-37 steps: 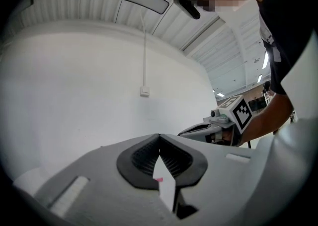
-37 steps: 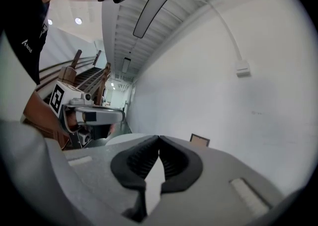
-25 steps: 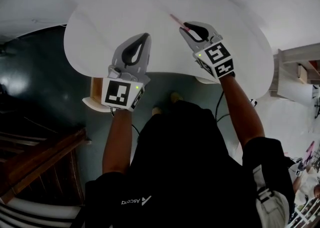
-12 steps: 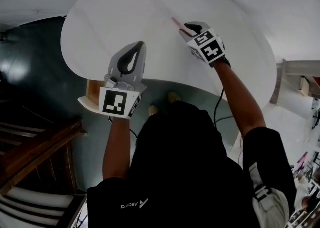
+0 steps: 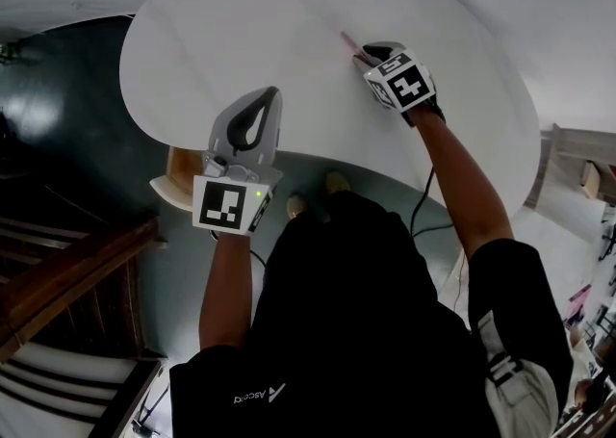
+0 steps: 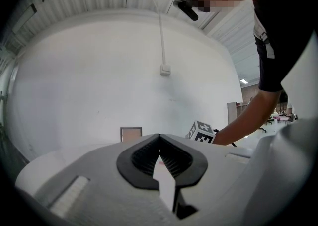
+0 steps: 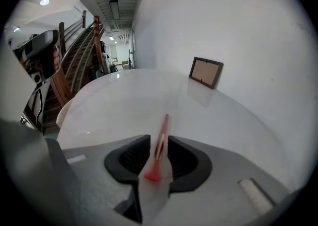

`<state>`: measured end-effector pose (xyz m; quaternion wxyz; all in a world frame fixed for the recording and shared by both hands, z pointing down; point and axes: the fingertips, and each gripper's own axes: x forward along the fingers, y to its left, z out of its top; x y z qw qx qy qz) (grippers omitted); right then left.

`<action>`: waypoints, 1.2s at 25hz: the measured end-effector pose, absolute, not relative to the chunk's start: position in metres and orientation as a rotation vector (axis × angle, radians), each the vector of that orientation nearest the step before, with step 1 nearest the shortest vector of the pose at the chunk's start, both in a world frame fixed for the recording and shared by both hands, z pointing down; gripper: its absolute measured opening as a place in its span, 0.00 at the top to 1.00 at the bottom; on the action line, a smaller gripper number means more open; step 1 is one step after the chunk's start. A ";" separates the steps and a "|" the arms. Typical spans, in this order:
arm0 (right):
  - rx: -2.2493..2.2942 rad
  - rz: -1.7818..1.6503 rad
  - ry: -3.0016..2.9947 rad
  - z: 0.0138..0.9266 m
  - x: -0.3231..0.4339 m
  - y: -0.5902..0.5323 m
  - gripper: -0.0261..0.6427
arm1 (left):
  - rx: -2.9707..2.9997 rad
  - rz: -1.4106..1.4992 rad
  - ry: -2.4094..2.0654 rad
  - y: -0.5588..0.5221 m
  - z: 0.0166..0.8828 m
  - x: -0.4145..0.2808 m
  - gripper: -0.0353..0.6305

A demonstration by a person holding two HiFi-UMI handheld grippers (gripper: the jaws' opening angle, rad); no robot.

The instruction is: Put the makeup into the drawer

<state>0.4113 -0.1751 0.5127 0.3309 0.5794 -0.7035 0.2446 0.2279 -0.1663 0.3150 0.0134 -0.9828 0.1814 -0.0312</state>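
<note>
A slim pink makeup brush (image 5: 348, 41) (image 7: 161, 140) lies on the white round table (image 5: 241, 32), its bristle end toward me. My right gripper (image 5: 364, 53) (image 7: 159, 143) is tilted down over it. Its jaws have just been opening and now stand open, with the brush between them and a gap on each side. My left gripper (image 5: 273, 92) (image 6: 159, 135) hovers level over the table's near edge, shut and empty. Below that edge an open drawer (image 5: 173, 186) sticks out, partly hidden by the left gripper.
A small picture frame (image 7: 206, 72) (image 6: 131, 134) leans against the wall at the table's far side. A wooden staircase (image 5: 67, 282) stands to the left and a shelf unit (image 5: 577, 152) to the right.
The right gripper has come down onto the table with the brush and its jaws have spread apart. The left gripper has sunk a little toward the table's near edge.
</note>
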 end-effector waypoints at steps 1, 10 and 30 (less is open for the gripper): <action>1.510 0.649 -1.836 0.515 0.412 -0.175 0.79 | -3.061 -0.100 0.569 -0.166 0.316 0.228 0.93; 1.545 0.720 -1.869 0.518 0.418 -0.175 0.88 | -3.058 -0.136 0.608 -0.163 0.321 0.227 0.93; 1.698 0.391 -2.165 0.406 0.375 -0.145 0.89 | -3.003 -0.137 0.772 -0.142 0.310 0.217 0.93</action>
